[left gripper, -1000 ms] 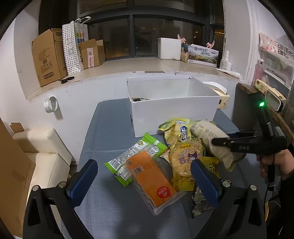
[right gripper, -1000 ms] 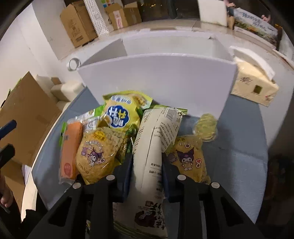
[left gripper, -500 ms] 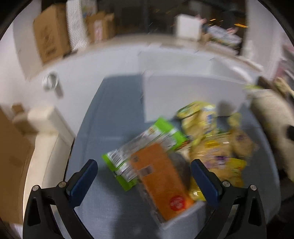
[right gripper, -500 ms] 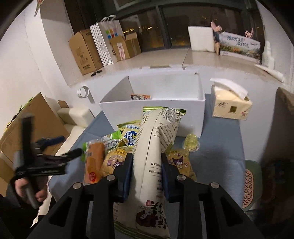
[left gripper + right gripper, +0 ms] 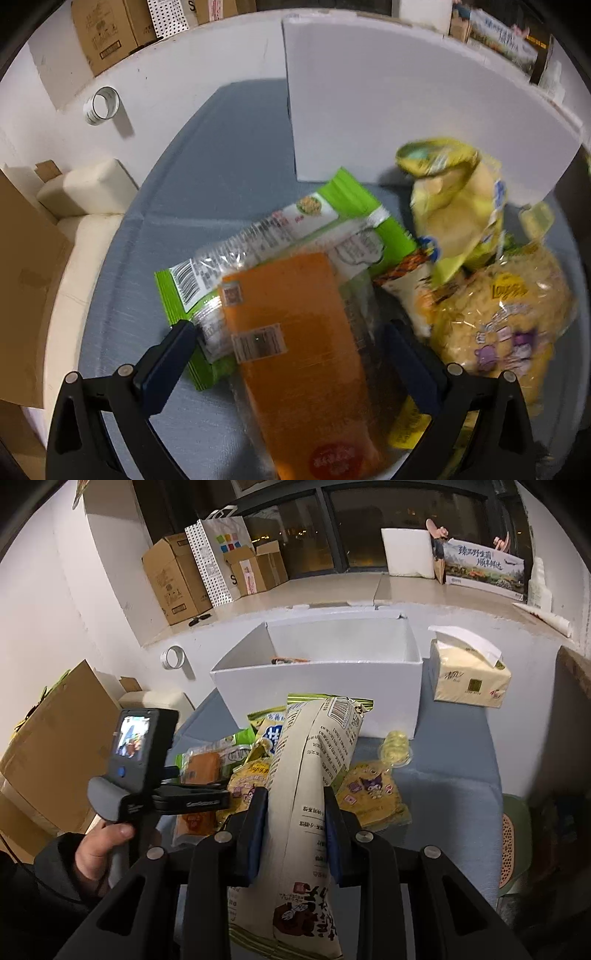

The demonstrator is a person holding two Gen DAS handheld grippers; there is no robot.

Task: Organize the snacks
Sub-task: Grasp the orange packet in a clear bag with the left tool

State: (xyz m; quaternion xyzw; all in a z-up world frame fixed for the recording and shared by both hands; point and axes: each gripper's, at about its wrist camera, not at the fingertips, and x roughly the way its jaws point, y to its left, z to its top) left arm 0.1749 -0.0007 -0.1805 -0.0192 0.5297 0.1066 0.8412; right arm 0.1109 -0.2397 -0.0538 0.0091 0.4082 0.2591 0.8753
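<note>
One white box stands on the bench. Snack packs in view: one tall cream bag, one orange pack, one green pack, one yellow-and-blue bag, and two yellow packs printed with a purple cartoon figure. One small clear yellow cup. One tissue pack. One tape roll. Two grippers: left, right.
</note>
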